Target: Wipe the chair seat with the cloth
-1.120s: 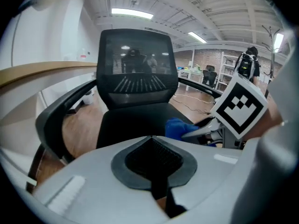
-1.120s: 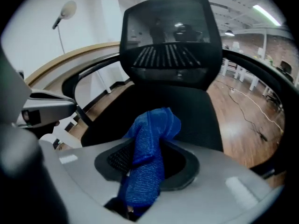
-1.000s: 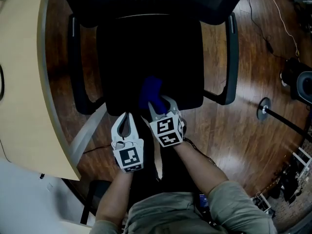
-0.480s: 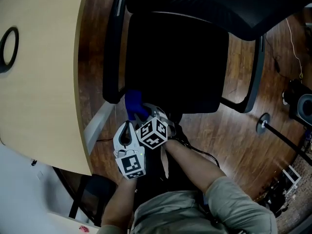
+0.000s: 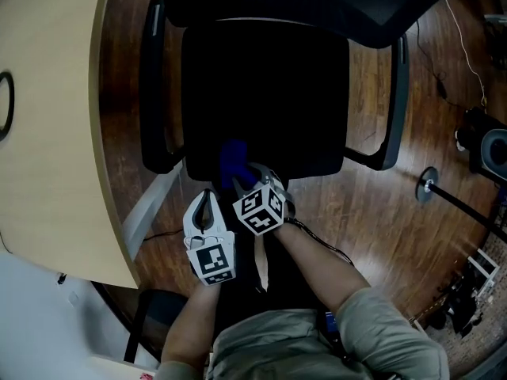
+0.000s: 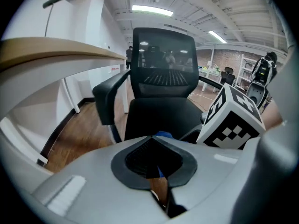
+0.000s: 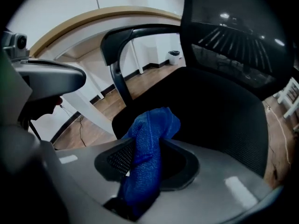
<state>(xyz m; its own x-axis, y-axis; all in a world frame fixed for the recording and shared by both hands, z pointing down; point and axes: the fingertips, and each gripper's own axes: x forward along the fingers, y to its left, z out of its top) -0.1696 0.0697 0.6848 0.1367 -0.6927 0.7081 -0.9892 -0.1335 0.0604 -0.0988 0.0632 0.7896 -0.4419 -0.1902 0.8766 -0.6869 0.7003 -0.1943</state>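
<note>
Over chair seat front edge | right gripper fingers pinching blue cloth | left gripper fingers pressed together, empty

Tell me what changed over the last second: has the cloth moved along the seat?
The right gripper swept the blue cloth along the front edge of the seat, from its middle to the corner nearest the desk, then partway back. Nothing was grabbed or released: its jaws stayed clamped on the cloth, and the left gripper stayed shut and empty beside it.
</note>
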